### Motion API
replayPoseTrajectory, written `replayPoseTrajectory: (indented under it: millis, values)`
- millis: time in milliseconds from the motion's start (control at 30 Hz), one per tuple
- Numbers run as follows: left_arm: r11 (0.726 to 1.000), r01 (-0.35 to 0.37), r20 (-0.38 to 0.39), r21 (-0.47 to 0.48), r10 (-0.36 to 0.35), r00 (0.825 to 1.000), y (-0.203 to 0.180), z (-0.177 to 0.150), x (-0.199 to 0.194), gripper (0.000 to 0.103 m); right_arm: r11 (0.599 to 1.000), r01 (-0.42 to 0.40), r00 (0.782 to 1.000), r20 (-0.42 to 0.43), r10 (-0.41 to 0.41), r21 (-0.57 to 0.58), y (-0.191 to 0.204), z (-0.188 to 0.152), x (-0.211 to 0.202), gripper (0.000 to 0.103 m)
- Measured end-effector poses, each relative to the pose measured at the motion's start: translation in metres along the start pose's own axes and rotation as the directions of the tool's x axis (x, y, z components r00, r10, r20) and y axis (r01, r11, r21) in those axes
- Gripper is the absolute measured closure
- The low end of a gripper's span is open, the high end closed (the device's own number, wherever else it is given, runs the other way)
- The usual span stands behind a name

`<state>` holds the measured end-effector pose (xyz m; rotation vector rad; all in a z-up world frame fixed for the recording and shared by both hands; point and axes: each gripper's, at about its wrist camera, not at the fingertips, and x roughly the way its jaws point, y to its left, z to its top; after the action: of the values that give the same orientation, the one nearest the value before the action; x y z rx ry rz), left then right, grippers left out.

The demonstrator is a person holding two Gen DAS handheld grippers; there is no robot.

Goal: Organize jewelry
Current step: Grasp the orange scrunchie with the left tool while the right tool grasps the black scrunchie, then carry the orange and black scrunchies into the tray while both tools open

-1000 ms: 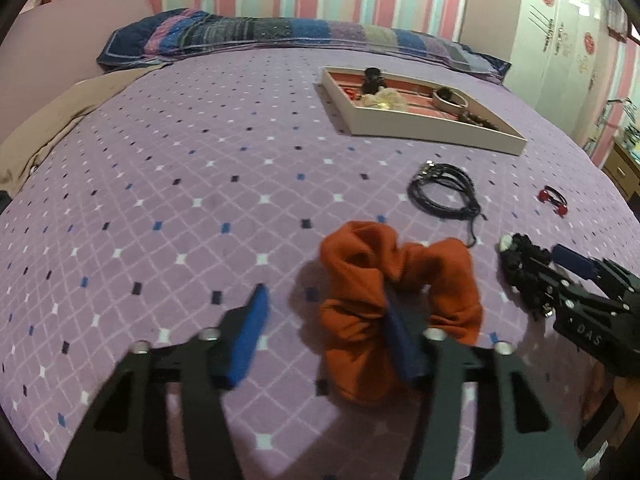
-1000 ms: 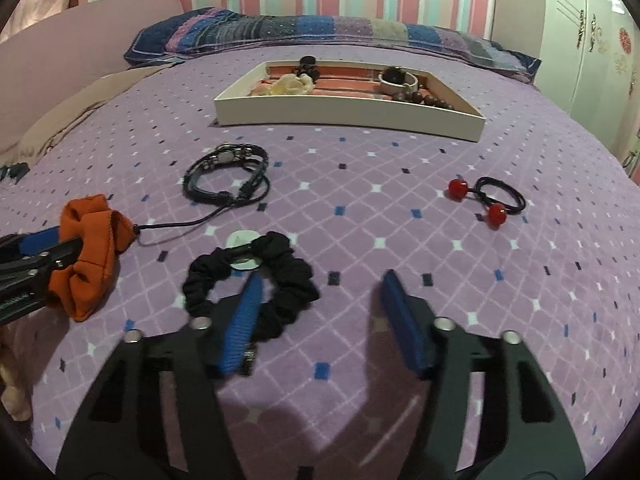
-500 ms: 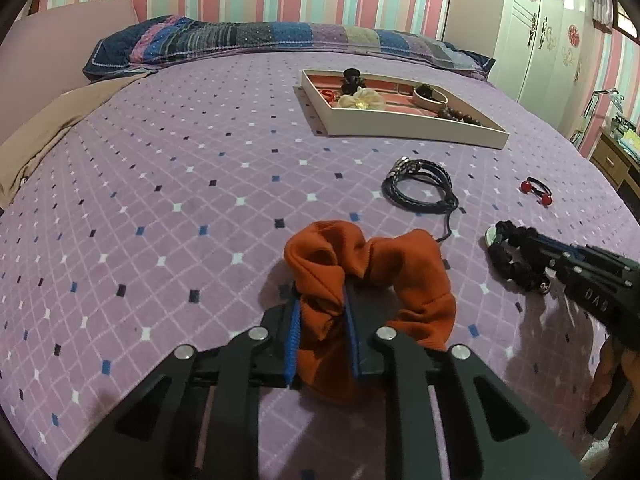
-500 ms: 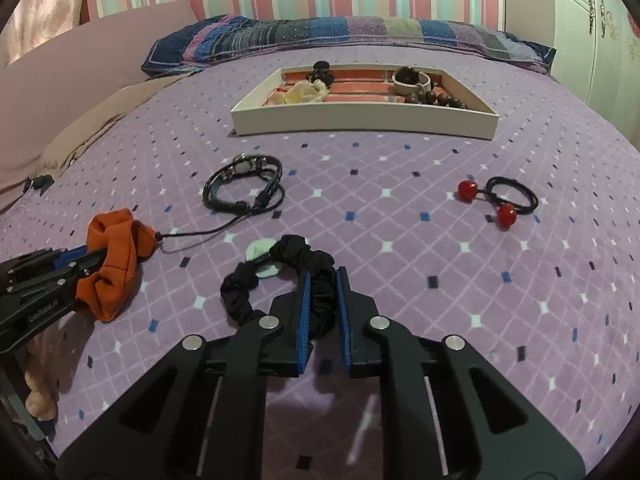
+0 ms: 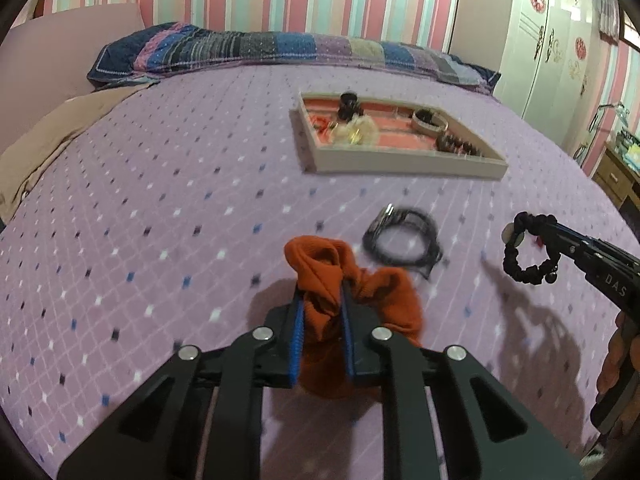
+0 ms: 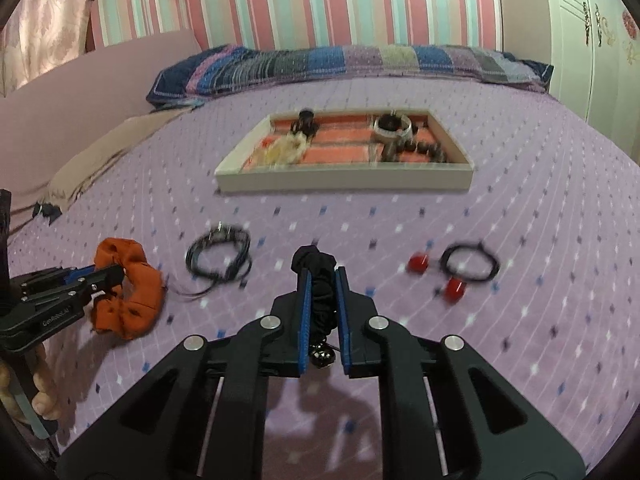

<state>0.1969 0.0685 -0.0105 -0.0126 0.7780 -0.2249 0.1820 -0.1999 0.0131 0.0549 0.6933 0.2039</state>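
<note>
My left gripper (image 5: pixel 322 296) is shut on an orange scrunchie (image 5: pixel 352 284) and holds it above the purple bedspread; it also shows in the right wrist view (image 6: pixel 132 284). My right gripper (image 6: pixel 323 276) is shut on a black scrunchie (image 6: pixel 318 276), lifted off the bed; the black scrunchie also hangs at the right of the left wrist view (image 5: pixel 528 248). A white jewelry tray (image 5: pixel 400 162) with a pink lining holds several pieces farther back; it also shows in the right wrist view (image 6: pixel 344 178).
A black cord bracelet (image 5: pixel 404 236) lies on the bed between the grippers and the tray; it also shows in the right wrist view (image 6: pixel 220 256). A black hair tie with two red beads (image 6: pixel 460 270) lies at the right. A striped pillow (image 5: pixel 280 50) and a wardrobe (image 5: pixel 560 60) stand beyond.
Both grippers closed on their scrunchies a second ago and have since lifted them off the bed and moved toward the tray.
</note>
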Motion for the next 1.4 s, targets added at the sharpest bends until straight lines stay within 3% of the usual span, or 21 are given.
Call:
replayPoseTrajectory:
  millis: [300,567,967,1167,1400]
  values:
    - [0.998,0.061,0.090,0.012,-0.062,0.994,-0.037,0.070,0.004,0.087,1.000,0.006,0.997,0.073,-0.007,0.013,-0.037,0.059,0.001,0.091]
    - [0.995,0.099,0.129,0.028,-0.102,0.986,-0.062,0.128,0.022,0.087,0.999,0.021,0.996,0.080,-0.024,0.038,-0.067,0.098,0.027,0.091]
    - [0.996,0.076,0.037,-0.035,-0.075,0.997,-0.052,0.182,0.121,0.087,0.997,0.043,0.999,0.022,-0.044,0.058,-0.100,0.155,0.110,0.091]
    - [0.999,0.020,-0.036,-0.031,-0.021,0.999,-0.043,0.187,0.166,0.087,0.995,0.065,0.996,-0.064,-0.061,0.074,-0.115,0.154,0.159,0.091]
    - [0.998,-0.057,-0.089,-0.007,0.056,0.994,-0.033,0.185,0.199,0.087,0.992,0.098,0.989,-0.123,-0.087,0.085,-0.128,0.148,0.184,0.091]
